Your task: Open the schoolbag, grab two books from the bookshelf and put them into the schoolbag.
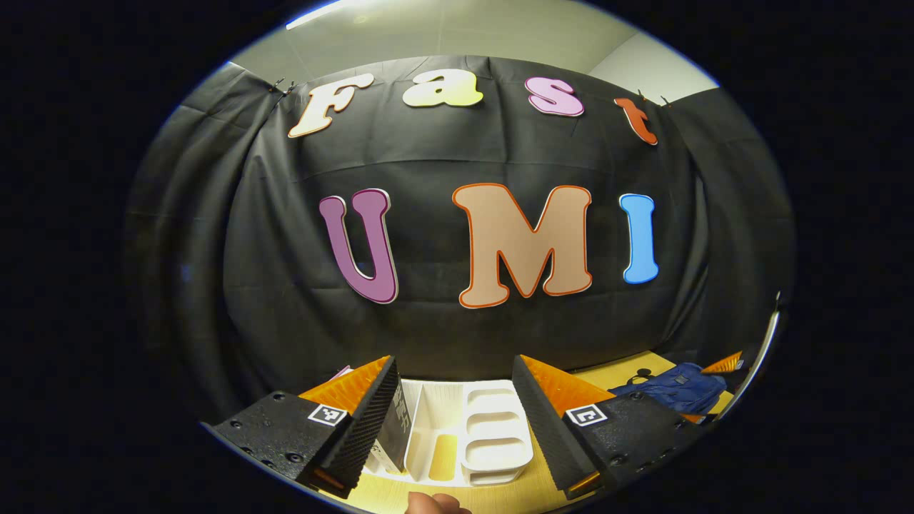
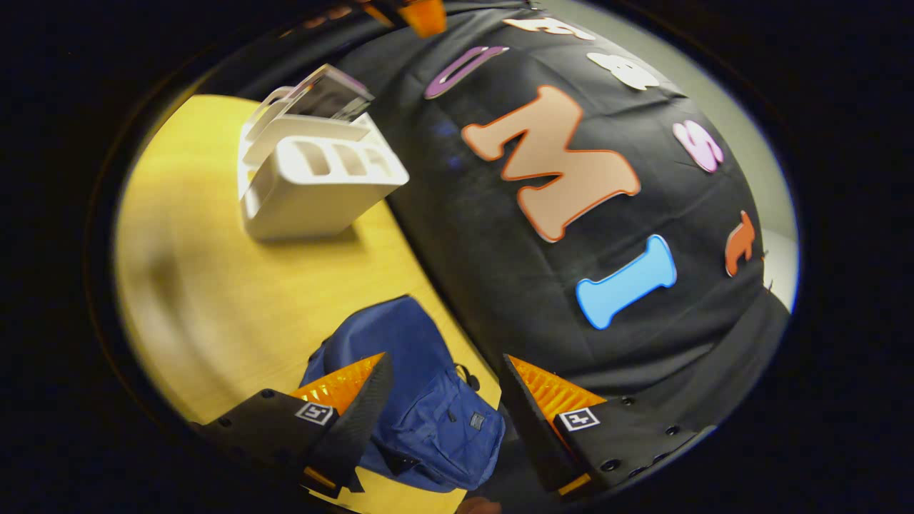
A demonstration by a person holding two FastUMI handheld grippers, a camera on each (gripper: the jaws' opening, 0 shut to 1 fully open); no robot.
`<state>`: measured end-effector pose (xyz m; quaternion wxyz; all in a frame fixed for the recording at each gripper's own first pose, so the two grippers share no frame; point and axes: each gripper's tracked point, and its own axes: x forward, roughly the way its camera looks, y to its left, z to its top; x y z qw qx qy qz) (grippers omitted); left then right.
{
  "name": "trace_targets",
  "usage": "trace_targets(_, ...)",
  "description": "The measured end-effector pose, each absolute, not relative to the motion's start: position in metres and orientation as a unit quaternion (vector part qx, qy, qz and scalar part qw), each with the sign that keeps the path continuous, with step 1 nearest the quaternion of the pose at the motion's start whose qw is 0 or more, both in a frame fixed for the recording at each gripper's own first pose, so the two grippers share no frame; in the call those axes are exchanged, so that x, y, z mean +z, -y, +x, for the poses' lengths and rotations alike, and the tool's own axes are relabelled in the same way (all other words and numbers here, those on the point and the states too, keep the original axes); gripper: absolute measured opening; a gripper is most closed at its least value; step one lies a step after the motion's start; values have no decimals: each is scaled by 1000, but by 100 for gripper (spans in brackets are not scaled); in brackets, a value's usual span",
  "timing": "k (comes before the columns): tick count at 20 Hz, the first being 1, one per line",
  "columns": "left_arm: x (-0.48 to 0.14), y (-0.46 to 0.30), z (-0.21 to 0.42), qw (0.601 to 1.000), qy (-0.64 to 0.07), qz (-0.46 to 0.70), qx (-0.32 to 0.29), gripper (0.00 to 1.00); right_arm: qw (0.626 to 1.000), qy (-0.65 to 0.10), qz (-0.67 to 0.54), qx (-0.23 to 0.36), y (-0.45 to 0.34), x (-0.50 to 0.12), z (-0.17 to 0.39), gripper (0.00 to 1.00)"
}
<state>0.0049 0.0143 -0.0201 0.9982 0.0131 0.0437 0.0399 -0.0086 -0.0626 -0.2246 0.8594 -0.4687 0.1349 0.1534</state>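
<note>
A white bookshelf with several slots stands on the wooden table, right in front of my left gripper, which is open around nothing. A dark book leans in the shelf's left slot. The blue schoolbag lies at the far right of the left gripper view. In the right gripper view the schoolbag lies flat just ahead of my open right gripper, near the black cloth. The bookshelf stands farther off at upper left, with books sticking out of it.
The yellow wooden table stretches between schoolbag and bookshelf. The black cloth wall runs along the table's far edge. A bit of a hand shows at the bottom of the left gripper view. The other gripper's tip peeks beyond the schoolbag.
</note>
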Motion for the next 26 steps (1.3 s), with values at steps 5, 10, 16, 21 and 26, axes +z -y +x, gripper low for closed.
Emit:
trace_targets(5,-26,-22,-2,997,-50,8,52,95,808,-204,-524,178,80,-289,-8,100)
trace_targets(10,-27,-23,-10,997,-56,15,53,94,774,-225,-557,200,83,-330,-3,98)
trace_targets(16,-27,-26,-14,996,-58,24,59,95,749,-231,-584,210,76,-362,24,98)
trace_targets(21,-27,-28,-15,996,-58,26,66,96,745,-261,-565,240,71,-383,25,77)
trace_targets(26,-27,-18,-10,997,-57,21,55,95,753,-296,-551,204,79,-384,29,5)
